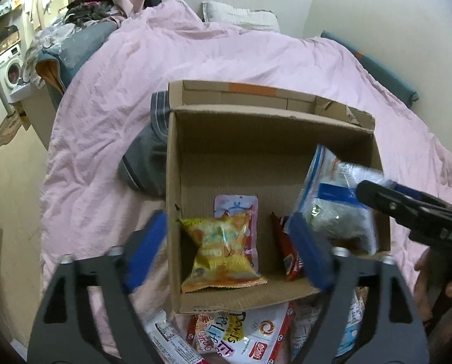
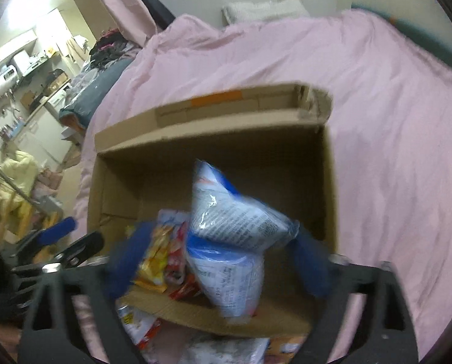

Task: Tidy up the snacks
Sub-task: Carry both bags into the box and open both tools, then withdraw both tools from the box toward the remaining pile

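We see our right gripper (image 2: 220, 261) spread, the blue-white packet (image 2: 235, 218) blurred between its fingers — contact unclear. Our left gripper (image 1: 226, 248) is apart above the cardboard box (image 1: 173, 182).

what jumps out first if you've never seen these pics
An open cardboard box sits on a pink bed, with a yellow snack bag inside at its left. Over the box's right side hangs a white and blue packet, between the fingers of the open right gripper.

I see a bed under a rumpled pink duvet (image 1: 226, 60), a white pillow (image 1: 241, 15) against pale walls (image 1: 377, 6). A washing machine (image 1: 10, 69) stands far left, beside piled clothes (image 1: 86, 6).
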`<state>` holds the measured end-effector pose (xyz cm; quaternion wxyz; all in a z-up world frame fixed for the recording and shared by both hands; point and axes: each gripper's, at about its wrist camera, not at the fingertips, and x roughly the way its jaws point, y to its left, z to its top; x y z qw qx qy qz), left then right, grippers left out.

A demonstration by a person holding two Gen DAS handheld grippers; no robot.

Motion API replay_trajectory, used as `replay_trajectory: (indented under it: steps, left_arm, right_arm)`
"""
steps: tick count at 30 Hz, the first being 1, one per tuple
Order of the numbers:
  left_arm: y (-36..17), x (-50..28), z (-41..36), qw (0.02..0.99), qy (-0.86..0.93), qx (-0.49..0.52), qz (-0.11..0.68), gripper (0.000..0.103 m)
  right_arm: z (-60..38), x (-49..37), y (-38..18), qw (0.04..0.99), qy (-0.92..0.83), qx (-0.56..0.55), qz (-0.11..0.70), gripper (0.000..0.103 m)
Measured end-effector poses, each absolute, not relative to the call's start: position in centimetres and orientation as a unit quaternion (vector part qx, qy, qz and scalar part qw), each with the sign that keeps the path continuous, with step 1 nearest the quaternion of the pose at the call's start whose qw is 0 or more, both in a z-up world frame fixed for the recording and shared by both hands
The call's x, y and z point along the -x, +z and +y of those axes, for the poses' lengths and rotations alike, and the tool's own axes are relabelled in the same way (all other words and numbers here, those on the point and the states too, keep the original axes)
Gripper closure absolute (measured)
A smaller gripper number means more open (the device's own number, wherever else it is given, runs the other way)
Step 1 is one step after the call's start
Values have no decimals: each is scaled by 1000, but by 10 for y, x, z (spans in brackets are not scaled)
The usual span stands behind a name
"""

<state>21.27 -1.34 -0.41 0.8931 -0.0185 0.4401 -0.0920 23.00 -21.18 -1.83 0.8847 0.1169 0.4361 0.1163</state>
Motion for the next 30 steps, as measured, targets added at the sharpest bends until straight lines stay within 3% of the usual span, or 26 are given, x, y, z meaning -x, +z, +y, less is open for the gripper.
replay_trajectory:
  steps: [24, 28, 30]
  left_arm:
    - [16, -191, 9, 902, -81, 52, 422, 11]
    - [25, -181, 22, 902, -85, 85, 415, 0]
    - [26, -175, 30, 899, -88, 105, 417, 0]
  right_arm:
    - [-219, -201, 1, 891, 118, -126, 419, 3]
    - [-218, -190, 5, 892, 119, -124, 418, 3]
    - [-218, -180, 3, 892, 114, -125, 419, 3]
